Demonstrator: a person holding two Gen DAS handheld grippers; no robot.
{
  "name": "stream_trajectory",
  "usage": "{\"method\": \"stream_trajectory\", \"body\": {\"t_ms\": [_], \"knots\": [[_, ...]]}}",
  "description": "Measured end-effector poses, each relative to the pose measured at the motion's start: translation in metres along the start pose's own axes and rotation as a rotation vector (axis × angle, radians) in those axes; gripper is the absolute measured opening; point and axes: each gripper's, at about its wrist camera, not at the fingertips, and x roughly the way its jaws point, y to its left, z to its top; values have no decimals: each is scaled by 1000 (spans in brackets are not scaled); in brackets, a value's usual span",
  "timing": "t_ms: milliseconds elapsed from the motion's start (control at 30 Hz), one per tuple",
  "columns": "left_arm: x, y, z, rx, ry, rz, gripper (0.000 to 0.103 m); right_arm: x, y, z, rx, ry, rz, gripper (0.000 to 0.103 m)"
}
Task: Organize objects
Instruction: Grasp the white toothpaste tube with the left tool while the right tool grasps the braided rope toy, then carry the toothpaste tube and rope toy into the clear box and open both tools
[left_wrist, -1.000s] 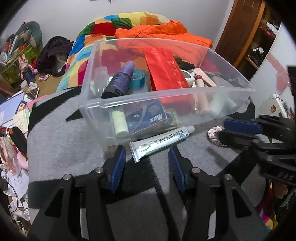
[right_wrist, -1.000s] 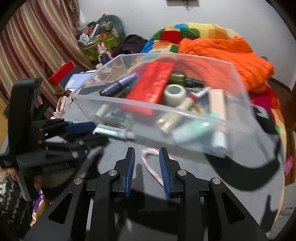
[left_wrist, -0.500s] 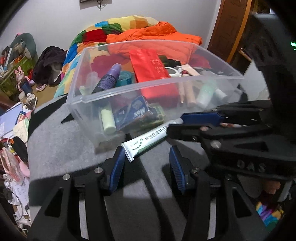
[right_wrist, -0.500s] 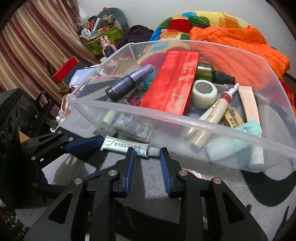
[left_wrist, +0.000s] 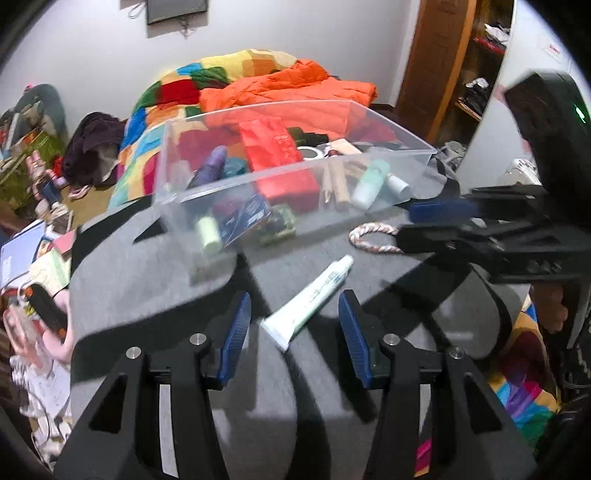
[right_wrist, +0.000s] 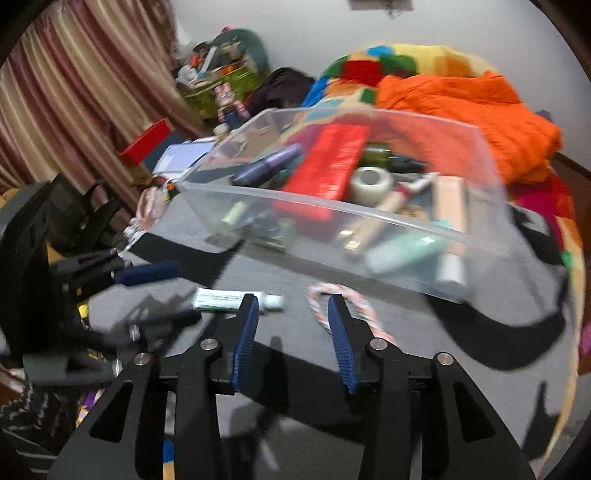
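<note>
The left gripper (left_wrist: 294, 325) is held low over the grey mat (left_wrist: 147, 288), jaws spread wide and holding nothing. The right gripper (right_wrist: 291, 328) is likewise low, jaws wide and empty. In the left view, its fingers reach in from the right, near the rope ring.

The clear plastic bin (left_wrist: 369, 162) rests on the mat beyond both grippers, holding a red box (right_wrist: 328, 162), a purple bottle (right_wrist: 266, 166) and a tape roll (right_wrist: 370, 180).

The white tube (left_wrist: 310, 301) lies flat on the mat outside the bin, its crimped end between the left fingertips. The rope ring (left_wrist: 373, 238) lies just beside the bin's front wall.
</note>
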Motion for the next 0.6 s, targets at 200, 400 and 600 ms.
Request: {"method": "stream_trajectory", "body": {"t_ms": [200, 400, 600], "knots": [[41, -11, 9, 48, 96, -26, 50, 4, -20, -10, 13, 25, -98, 43], [44, -20, 9, 56, 73, -8, 36, 27, -16, -15, -22, 41, -149, 43], [33, -26, -4, 39, 41, 4, 17, 26, 3, -23, -83, 13, -175, 15]]}}
